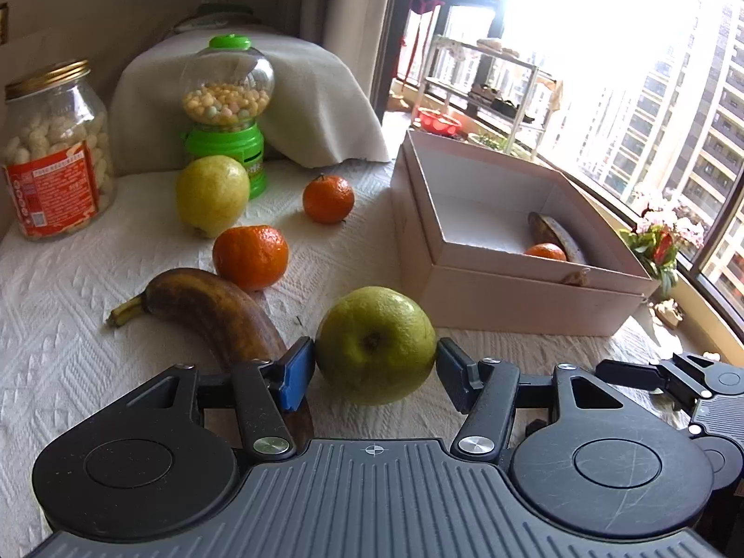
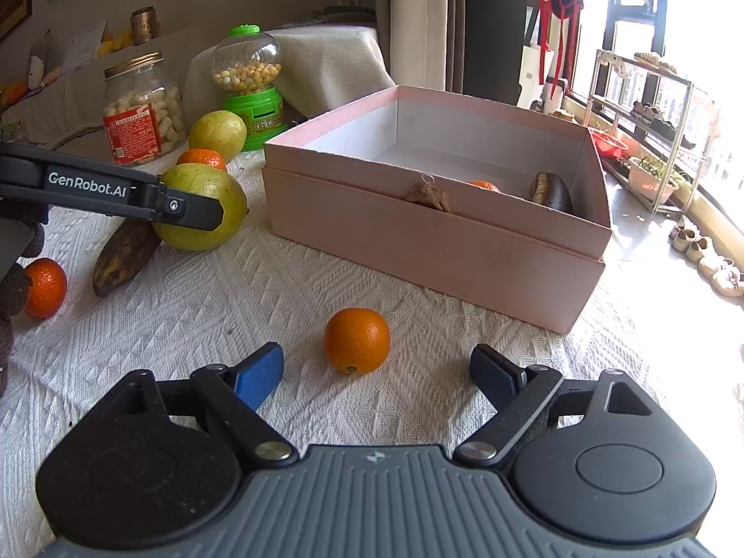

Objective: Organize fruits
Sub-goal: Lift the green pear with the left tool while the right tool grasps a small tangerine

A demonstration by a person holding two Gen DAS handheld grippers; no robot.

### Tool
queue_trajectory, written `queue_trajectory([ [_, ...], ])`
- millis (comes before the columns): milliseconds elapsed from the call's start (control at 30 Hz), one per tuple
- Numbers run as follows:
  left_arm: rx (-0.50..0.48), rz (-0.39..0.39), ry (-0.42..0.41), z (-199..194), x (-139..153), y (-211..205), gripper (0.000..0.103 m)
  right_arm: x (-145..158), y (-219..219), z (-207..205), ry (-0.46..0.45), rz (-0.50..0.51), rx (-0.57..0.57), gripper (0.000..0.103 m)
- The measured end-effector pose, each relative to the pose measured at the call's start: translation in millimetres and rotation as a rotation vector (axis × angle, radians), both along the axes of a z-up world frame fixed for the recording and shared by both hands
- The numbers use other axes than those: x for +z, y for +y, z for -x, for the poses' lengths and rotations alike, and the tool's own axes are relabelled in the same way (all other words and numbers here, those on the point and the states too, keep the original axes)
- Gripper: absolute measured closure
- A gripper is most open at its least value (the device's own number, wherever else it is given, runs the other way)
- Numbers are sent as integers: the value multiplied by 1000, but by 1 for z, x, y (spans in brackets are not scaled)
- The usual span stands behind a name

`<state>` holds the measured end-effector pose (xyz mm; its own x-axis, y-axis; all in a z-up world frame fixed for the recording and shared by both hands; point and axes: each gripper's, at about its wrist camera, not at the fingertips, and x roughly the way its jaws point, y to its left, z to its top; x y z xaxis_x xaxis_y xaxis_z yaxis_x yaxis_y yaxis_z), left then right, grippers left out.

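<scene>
Your left gripper has the green pear squarely between its blue pads, low in the centre of the left wrist view. The pads sit right at the fruit's flanks, but the pictures don't show whether they are pressing; it reads as a grip on a wide fruit, so confirm it before you travel. The pear looks smooth and round, so it will likely roll out of a shallow pinch. Keep the pads across its widest part.

The brown banana lies just left of the pear, its near end under the left pad. Go straight up first so you don't drag it along.

The target seems to be the pink box, right of centre, which already holds a second banana and a mandarin in its far right corner. Clear the near wall, then lower the pear onto the bare white floor at the box's left side and release low, so it doesn't bruise or roll.

Your right gripper stands wide open and holds nothing, with an orange just ahead between its fingers, lower centre of the right wrist view. Hold it there, clear of the path to the box.
</scene>
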<state>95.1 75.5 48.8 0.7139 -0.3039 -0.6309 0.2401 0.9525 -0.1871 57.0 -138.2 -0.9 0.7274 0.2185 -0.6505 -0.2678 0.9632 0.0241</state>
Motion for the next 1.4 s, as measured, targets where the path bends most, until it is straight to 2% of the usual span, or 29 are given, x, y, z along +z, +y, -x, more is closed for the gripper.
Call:
queue_trajectory([
  [200,-43,-51,26,25,-3,-8,39,0,0,0,0,1,0,15],
  [433,-21,-1,41,3,-3,-10,39,0,1,0,-1,2,-1,15],
  [567,-38,17,98,-21,-10,-15,39,0,1,0,-1,2,0,15],
  [633,-45,19,111,-29,-11,-17,43,0,1,0,-2,2,-1,15],
  [733,-61,13,122,-31,-13,-19,48,0,1,0,-2,2,-1,15],
  [900,-67,35,160,-25,-12,-14,46,0,0,0,-3,-5,2,15],
  [967,-54,33,170,-19,-7,-11,47,1,-1,1,-5,-13,3,18],
  [1033,-58,33,134,-9,2,-8,52,1,-1,0,-4,-15,8,18],
  [1167,-58,69,52,9,21,2,52,1,1,-1,-2,-8,15,18],
  [1300,-25,14,56,13,21,2,50,1,2,0,-3,-6,15,18],
  [1400,-34,38,70,10,16,1,44,1,2,0,-4,-3,14,18],
])
